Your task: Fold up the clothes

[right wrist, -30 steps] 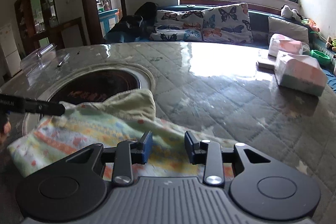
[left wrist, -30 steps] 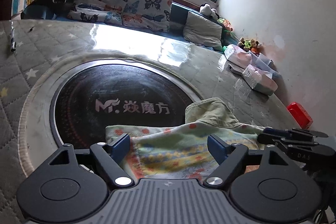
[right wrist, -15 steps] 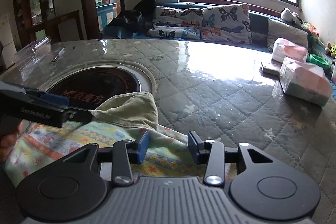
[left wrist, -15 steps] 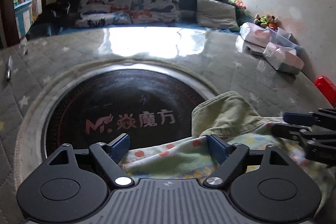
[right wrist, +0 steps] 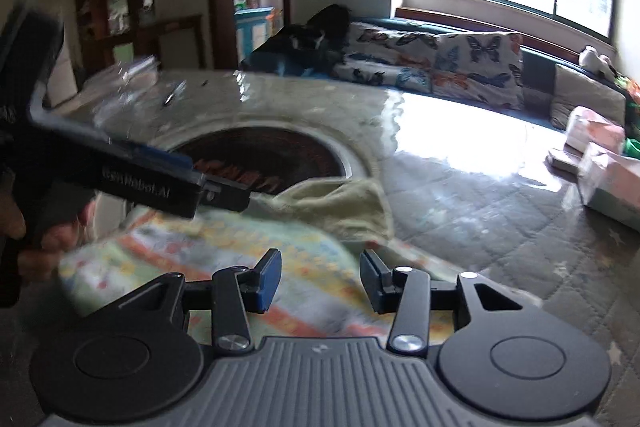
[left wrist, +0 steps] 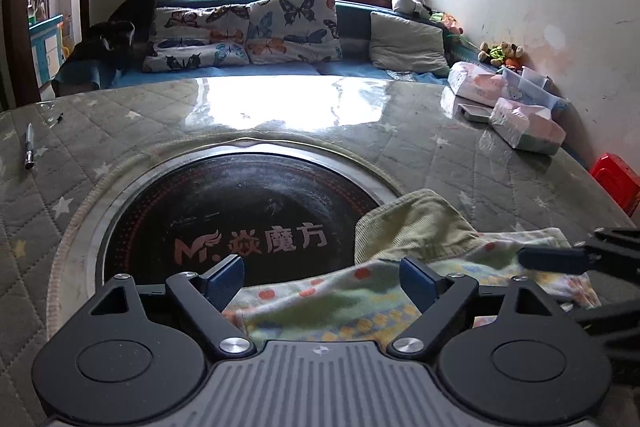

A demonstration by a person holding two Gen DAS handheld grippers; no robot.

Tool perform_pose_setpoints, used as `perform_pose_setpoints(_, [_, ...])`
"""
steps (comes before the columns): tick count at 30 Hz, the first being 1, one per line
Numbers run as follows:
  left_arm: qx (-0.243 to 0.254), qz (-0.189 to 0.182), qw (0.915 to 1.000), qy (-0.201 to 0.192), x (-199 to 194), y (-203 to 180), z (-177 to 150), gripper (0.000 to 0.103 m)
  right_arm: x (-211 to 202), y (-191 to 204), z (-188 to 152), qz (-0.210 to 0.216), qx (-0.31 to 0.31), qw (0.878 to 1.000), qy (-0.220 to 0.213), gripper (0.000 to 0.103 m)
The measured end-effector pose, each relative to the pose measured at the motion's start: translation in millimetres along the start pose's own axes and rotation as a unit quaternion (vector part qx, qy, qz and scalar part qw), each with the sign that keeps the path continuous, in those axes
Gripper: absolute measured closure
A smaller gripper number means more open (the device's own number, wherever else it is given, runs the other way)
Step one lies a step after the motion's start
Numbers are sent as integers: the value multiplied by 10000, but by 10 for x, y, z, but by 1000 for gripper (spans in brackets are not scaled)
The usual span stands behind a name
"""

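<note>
Garment: patterned garment (left wrist: 344, 303) with a pale green ribbed cuff or hem (left wrist: 416, 227) is lying on the table's near part, its green end reaching over the rim of the round black cooktop (left wrist: 224, 211) set in the table's middle.
Left gripper: left gripper (left wrist: 322, 277) is hovering over the garment's near-left portion with its jaws spread wide; cloth is showing between the blue pads (left wrist: 226, 277), but they are not pressing it.
Right gripper: right gripper (right wrist: 318, 281) is sitting above the garment's right portion, jaws partly apart and having just been opening; cloth is lying under the gap, no pinch visible.
Hand: person's hand (right wrist: 36, 227) is gripping the left gripper's handle at the right wrist view's left edge; that view is blurred.
Table: quilted grey-green table cover (left wrist: 432, 155) under a glossy clear sheet is reflecting the window.
Left edge: pen (left wrist: 29, 146) is lying well apart from the garment.
Far right edge: wrapped tissue packs (left wrist: 524, 125) are sitting near the wall.
Beyond the table: butterfly cushions (left wrist: 248, 27) are leaning on a blue bench.
</note>
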State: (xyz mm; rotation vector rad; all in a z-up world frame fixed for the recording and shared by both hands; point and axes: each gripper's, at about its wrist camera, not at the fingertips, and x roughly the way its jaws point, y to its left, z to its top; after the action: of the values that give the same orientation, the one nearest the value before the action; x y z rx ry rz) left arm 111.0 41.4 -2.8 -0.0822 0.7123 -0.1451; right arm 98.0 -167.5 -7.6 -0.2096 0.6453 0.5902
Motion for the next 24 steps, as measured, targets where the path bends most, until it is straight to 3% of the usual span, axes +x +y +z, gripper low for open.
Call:
perform_pose_setpoints(9, [204, -45, 9997, -109, -332, -62, -223, 9, -194, 118, -113, 40, -93, 9999, -55, 57])
perform_pose_setpoints(14, [271, -65, 9996, -75, -494, -96, -407, 3, -396, 231, -291, 179, -175, 9997, -8, 45])
perform_pose_setpoints(24, [244, 104, 9996, 85, -539, -131, -681, 0, -504, 236, -467, 7, 120, 9999, -64, 37])
